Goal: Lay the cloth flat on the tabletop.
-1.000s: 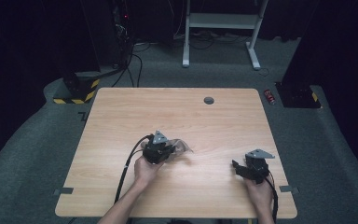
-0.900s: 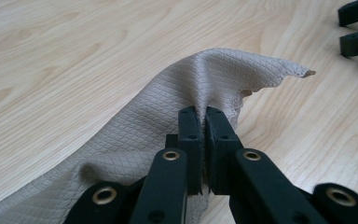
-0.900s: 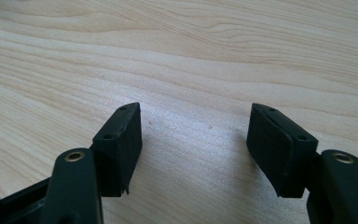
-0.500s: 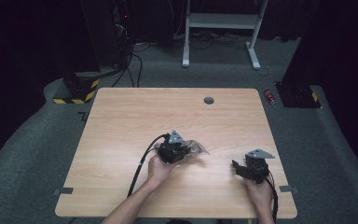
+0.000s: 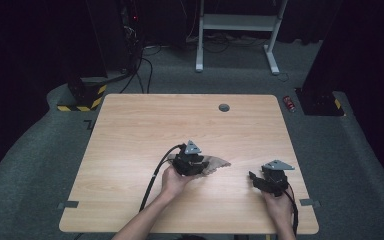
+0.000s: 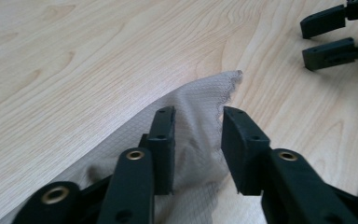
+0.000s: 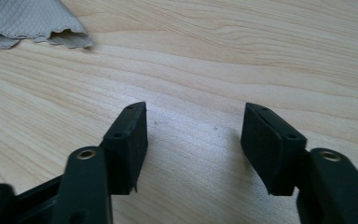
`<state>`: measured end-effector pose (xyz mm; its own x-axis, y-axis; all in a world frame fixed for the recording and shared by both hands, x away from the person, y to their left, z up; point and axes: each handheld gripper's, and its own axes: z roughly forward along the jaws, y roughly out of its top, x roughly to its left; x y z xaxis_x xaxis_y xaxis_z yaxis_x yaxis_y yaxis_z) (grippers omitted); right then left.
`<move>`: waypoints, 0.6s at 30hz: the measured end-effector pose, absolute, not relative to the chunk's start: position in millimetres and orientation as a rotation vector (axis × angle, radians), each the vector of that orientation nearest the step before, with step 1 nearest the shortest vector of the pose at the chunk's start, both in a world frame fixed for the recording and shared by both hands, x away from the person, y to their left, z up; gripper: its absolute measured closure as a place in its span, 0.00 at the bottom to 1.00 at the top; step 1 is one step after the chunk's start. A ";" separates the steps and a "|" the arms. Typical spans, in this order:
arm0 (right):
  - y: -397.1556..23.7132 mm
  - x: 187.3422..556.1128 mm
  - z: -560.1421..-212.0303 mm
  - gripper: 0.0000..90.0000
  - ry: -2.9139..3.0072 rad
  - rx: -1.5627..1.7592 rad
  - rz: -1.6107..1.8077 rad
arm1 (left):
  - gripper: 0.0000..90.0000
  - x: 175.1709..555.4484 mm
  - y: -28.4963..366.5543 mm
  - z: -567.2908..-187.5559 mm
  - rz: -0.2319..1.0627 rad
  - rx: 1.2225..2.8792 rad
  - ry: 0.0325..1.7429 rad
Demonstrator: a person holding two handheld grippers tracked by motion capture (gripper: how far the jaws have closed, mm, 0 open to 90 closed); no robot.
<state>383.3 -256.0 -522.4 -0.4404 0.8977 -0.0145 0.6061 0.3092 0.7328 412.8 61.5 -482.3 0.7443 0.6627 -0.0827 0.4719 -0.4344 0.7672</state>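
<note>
A thin grey mesh cloth (image 5: 219, 163) lies crumpled on the wooden table (image 5: 145, 125), right of the middle near the front. My left gripper (image 5: 204, 164) sits low over it. In the left gripper view the cloth (image 6: 193, 100) runs under and between the jaws of the left gripper (image 6: 198, 128), which have just been opening; the pads stand apart and do not press it. My right gripper (image 5: 253, 178) rests near the front right, pointing left at the cloth (image 7: 28, 21). The jaws of the right gripper (image 7: 196, 128), open with only bare wood between them, have just been closing a little. Its two fingertips (image 6: 319, 21) show beyond the cloth's corner.
A small dark round grommet (image 5: 224, 107) is set in the table near its far edge. On the carpet behind stand a white metal frame (image 5: 235, 22), a yellow-and-black striped base (image 5: 82, 97) and a small red object (image 5: 290, 103).
My left hand has slid to the right, dragging the cloth along, and its jaws have parted from the cloth. The right hand has stayed where it was.
</note>
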 end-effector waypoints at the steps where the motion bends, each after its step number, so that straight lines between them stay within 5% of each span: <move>1: -255.6 383.0 -522.3 0.51 2.165 1.322 0.934 | 0.70 410.2 62.6 -481.0 0.296 2.118 0.846; 9: -239.6 381.7 -517.4 0.75 2.219 1.286 0.986 | 0.66 376.8 76.5 -487.4 0.370 2.173 0.820; 18: -202.4 397.2 -507.7 0.74 2.288 1.232 1.082 | 0.68 372.1 75.7 -504.7 0.367 2.222 0.832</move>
